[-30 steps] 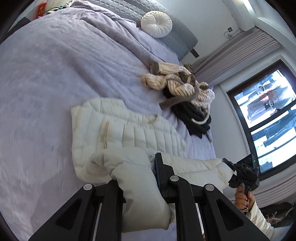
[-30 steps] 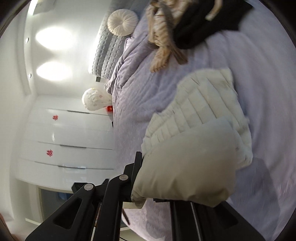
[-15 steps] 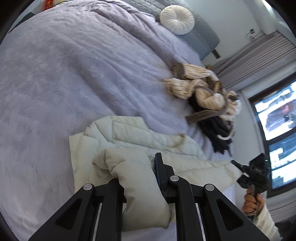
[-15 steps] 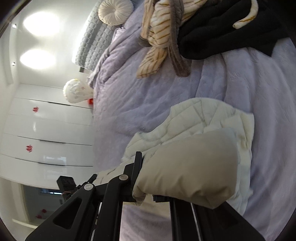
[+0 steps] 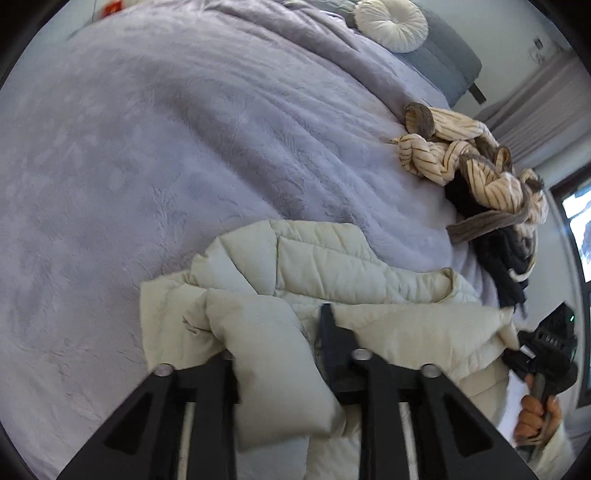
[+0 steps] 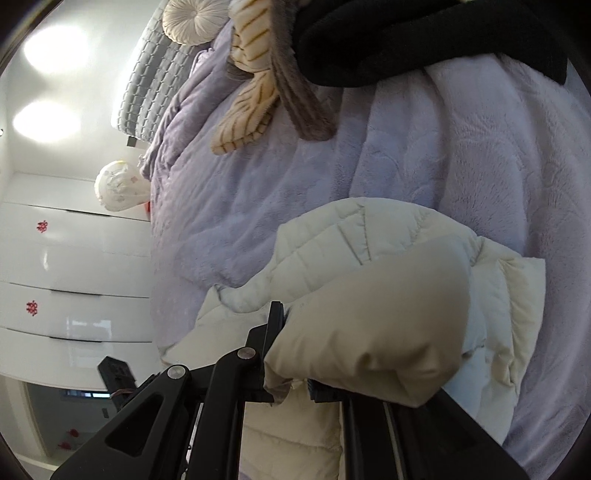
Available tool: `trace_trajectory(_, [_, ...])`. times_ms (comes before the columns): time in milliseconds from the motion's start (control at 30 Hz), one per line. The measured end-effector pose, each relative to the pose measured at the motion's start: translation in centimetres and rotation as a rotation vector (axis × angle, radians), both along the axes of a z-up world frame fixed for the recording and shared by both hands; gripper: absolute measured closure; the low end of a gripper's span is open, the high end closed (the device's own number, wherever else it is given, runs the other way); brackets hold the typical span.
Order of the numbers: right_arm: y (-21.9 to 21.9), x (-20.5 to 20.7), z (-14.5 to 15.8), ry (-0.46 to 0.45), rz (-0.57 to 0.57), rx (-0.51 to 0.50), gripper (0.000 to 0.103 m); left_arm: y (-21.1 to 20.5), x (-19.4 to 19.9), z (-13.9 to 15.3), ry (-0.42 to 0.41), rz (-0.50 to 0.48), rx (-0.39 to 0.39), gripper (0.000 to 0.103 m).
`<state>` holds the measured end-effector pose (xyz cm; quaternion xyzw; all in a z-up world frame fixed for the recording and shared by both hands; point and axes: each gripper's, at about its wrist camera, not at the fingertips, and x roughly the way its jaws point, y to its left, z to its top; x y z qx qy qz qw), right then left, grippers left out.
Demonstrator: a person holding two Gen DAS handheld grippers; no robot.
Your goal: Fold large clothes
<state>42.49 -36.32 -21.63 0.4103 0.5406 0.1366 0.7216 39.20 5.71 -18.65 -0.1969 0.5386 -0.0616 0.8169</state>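
Note:
A cream quilted puffer jacket point(image 5: 332, 266) lies on the lilac bed cover point(image 5: 166, 147), its near edge lifted and folded over toward the far part. My left gripper point(image 5: 273, 332) is shut on one corner of that edge; the padded fabric bulges over its fingers. My right gripper point(image 6: 295, 350) is shut on the other corner of the jacket point(image 6: 369, 295), and fabric hides its right finger. The right gripper also shows in the left wrist view point(image 5: 543, 350), held by a hand at the jacket's right end.
A heap of striped cream and black clothes point(image 5: 480, 177) lies on the bed beyond the jacket, also in the right wrist view point(image 6: 369, 37). A round white cushion point(image 5: 391, 22) rests by the grey headboard. White drawers point(image 6: 74, 277) stand beside the bed.
Both grippers have carried the jacket's near edge farther over its far part. The visible flat part of the jacket has shrunk and the clothes heap looks nearer.

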Motion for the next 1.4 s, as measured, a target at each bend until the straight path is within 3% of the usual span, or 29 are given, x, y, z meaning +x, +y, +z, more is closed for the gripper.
trace_trajectory(33, [0.2, 0.1, 0.0, -0.001, 0.002, -0.003, 0.086, -0.2, -0.2, 0.5, -0.01, -0.003, 0.023, 0.053])
trace_trajectory(67, [0.3, 0.2, 0.2, -0.001, 0.006, -0.008, 0.082, -0.3, -0.4, 1.2, -0.027, -0.002, 0.056, 0.037])
trace_trajectory(100, [0.5, 0.3, 0.6, -0.008, 0.013, -0.015, 0.07, -0.4, -0.8, 2.1, -0.053, 0.0, 0.098, 0.032])
trace_trajectory(133, [0.6, 0.3, 1.0, -0.021, 0.018, -0.017, 0.051, -0.5, -1.1, 2.9, -0.076, -0.004, 0.127, 0.032])
trace_trajectory(200, [0.8, 0.0, 2.2, -0.051, 0.029, -0.032, 0.032, -0.4, -1.6, 4.1, -0.103, -0.01, 0.16, 0.032])
trace_trajectory(233, [0.9, -0.1, 2.9, -0.063, 0.036, -0.05, 0.032, -0.3, -2.0, 5.0, -0.127, -0.005, 0.182, 0.032])
trace_trajectory(333, [0.7, -0.7, 4.6, -0.096, 0.055, -0.113, 0.032, 0.6, -3.0, 6.6, -0.171, 0.028, 0.171, 0.032])
trace_trajectory(467, [-0.6, -1.8, 5.8, -0.131, 0.033, -0.264, 0.036, 1.3, -3.0, 6.6, -0.186, 0.029, 0.051, 0.033])
trace_trajectory(533, [-1.2, -1.7, 5.5, -0.125, 0.044, -0.322, 0.077, 0.5, -2.2, 5.8, -0.179, 0.007, 0.076, 0.036])
trace_trajectory(567, [-1.4, -1.4, 5.1, -0.115, 0.047, -0.336, 0.079, -0.1, -1.6, 5.2, -0.17, -0.005, 0.096, 0.036])
trace_trajectory(700, [-1.9, -0.1, 3.6, -0.112, 0.047, -0.362, 0.08, -2.2, 1.3, 1.9, -0.119, -0.019, 0.157, 0.036])
trace_trajectory(933, [-1.4, 1.6, -1.2, -0.062, 0.059, -0.414, 0.083, -2.1, 4.1, -3.4, -0.042, 0.069, 0.113, 0.036])
trace_trajectory(1167, [-3.2, 2.2, -4.3, -0.031, -0.012, -0.356, 0.088, -1.0, 5.1, -4.8, -0.03, 0.123, 0.077, 0.036])
trace_trajectory(1400, [-3.2, 1.6, -2.4, -0.035, -0.026, -0.381, 0.087, 0.3, 4.6, -2.8, -0.026, 0.173, 0.09, 0.036])
